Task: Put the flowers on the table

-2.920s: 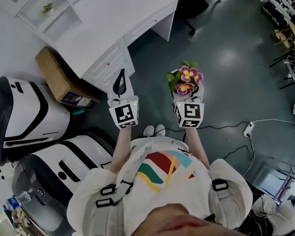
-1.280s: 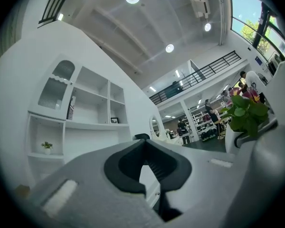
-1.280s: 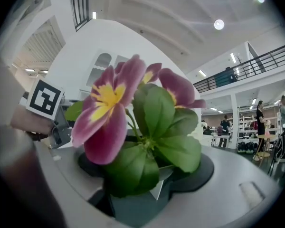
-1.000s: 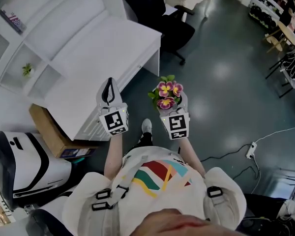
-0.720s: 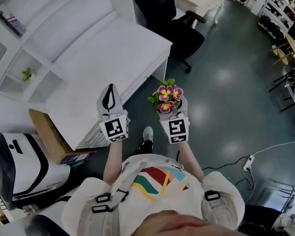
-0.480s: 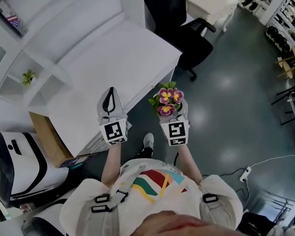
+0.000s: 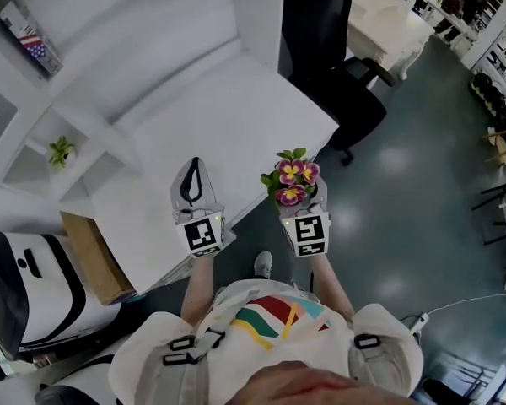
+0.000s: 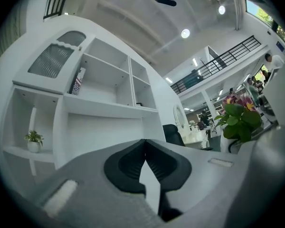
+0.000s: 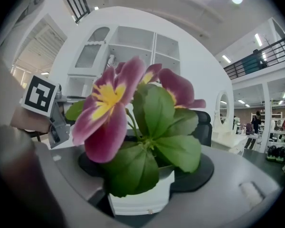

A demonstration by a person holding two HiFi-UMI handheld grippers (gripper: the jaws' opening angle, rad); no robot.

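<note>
At the bottom of the head view is the person's striped shirt [image 7: 274, 306], with one shoe [image 7: 264, 264] on the dark floor [image 7: 405, 184] just above it. Both arms reach up the frame. The left gripper [image 8: 143, 148] has its jaws pressed together with nothing between them. The right gripper [image 9: 145, 169] is clamped on the white pot [image 9: 140, 201] of the flowers [image 7: 292, 180], which stand upright with pink-and-yellow blooms above green leaves. A second ago both grippers hung over the floor beside the white table [image 7: 236, 116]. Now the left gripper lies over the tabletop near its lower edge. The flowers sit right at the table's edge at centre frame, in the air and not yet set down. The cardboard box [image 7: 93, 256] has slid to the lower left, beside the black-and-white machine [image 7: 17, 285]. Further up, the black chair [image 7: 333, 66] fills more of the upper middle than before. The white shelves [image 7: 93, 125] with a small potted plant [image 7: 61, 150] occupy the upper left.
</note>
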